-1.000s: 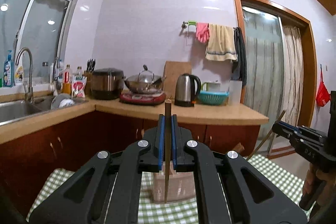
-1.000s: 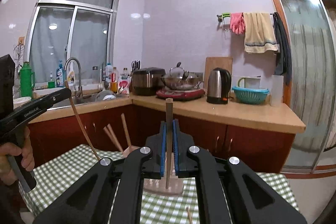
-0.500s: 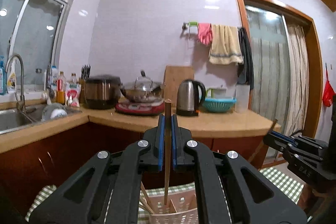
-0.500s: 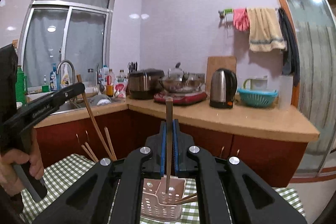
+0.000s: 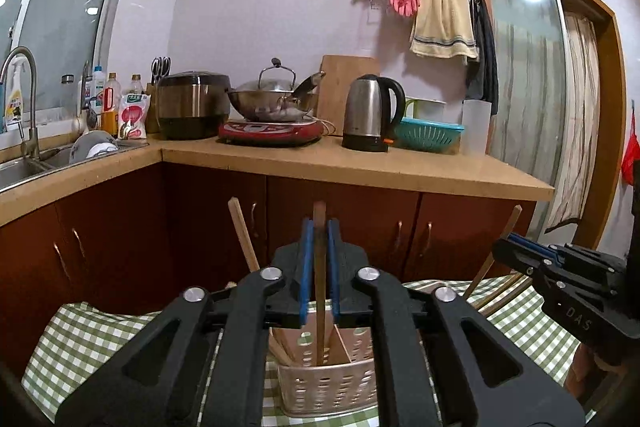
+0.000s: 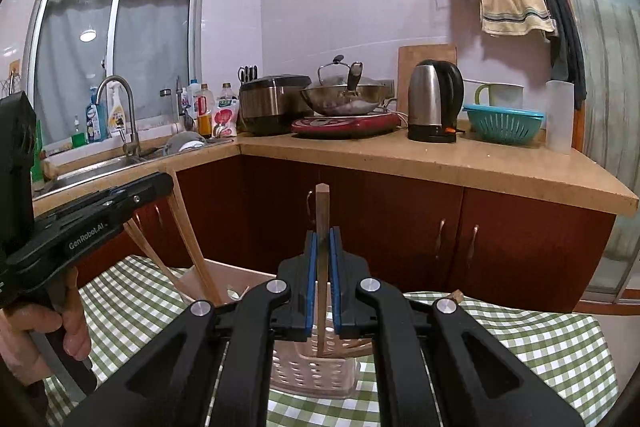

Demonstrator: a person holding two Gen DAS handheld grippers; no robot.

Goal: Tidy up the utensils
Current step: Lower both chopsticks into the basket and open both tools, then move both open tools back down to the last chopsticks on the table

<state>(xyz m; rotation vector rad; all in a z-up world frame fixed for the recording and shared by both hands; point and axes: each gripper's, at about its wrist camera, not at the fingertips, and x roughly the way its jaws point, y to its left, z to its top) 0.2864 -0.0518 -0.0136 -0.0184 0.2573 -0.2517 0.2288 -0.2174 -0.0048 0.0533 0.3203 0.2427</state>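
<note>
Opening around chopstick [image 5: 319, 327]: left hand-held gripper [image 5: 319, 227]; right [image 6: 322, 239] clamps another [image 6: 321, 207]; its view shows hand [image 6: 40, 331].

L gripper [image 5: 319, 239] points slightly downward, blue pads [image 5: 306, 267] upright w/ a chopstick [image 5: 319, 287] between them; jaws have just been opening a little, a thin gap showing each side of the stick. R gripper [image 6: 322, 251] tilts the same way, pads pinched on its own chopstick [image 6: 322, 223]. A hand [image 6: 36, 327] wraps the L grip handle.
</note>
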